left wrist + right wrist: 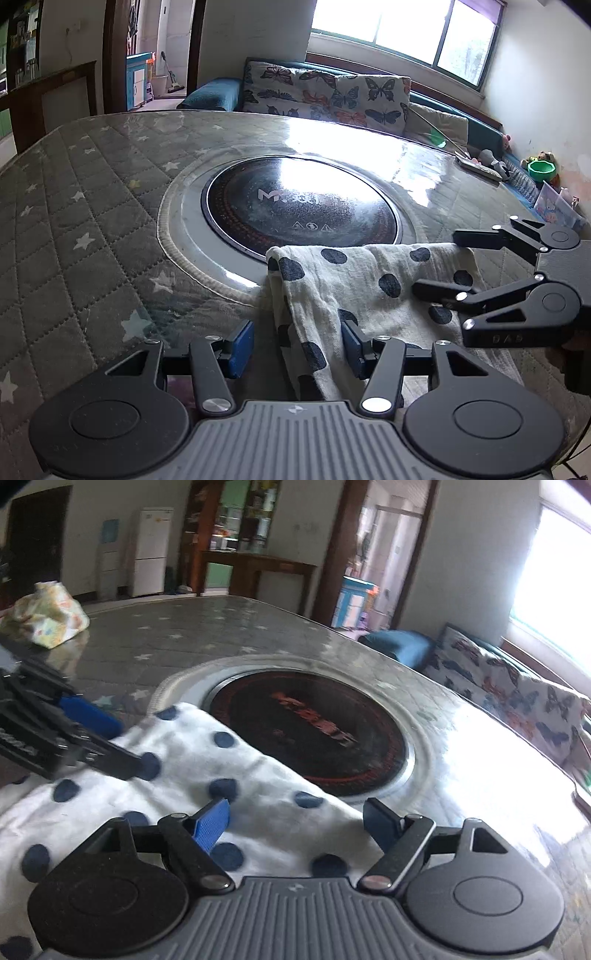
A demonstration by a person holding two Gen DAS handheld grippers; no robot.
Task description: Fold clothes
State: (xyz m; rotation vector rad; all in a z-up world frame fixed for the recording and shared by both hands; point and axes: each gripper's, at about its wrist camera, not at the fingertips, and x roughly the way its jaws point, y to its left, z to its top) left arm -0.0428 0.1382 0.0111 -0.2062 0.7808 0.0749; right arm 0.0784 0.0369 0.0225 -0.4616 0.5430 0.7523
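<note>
Lying on the near part of the round table [92, 192], a cream garment with dark blue polka dots [354, 280] is seen partly folded. Its fabric is thin and crinkled, gathered into soft ridges, and its far edge overlaps the pale rim around the black induction hob [303, 203] set in the table's centre. The table is covered by a grey quilted cloth with white stars under a glossy transparent sheet.

The left gripper [297, 347] is held over the left edge of the garment with its jaws about half open. A hanging fold of cloth passes between the blue pads [240, 347] but is not pressed by them; the right pad lies just beside the cloth.

The right gripper [295, 825] is held over the garment's right side with its jaws wide apart. Cloth lies beneath and between its pads, and nothing is gripped. In the left wrist view its black fingers are seen resting over the garment's right edge.

A second, pastel-printed bundle of cloth [44, 618] is located at the far left of the table, well apart from the garment.
</note>
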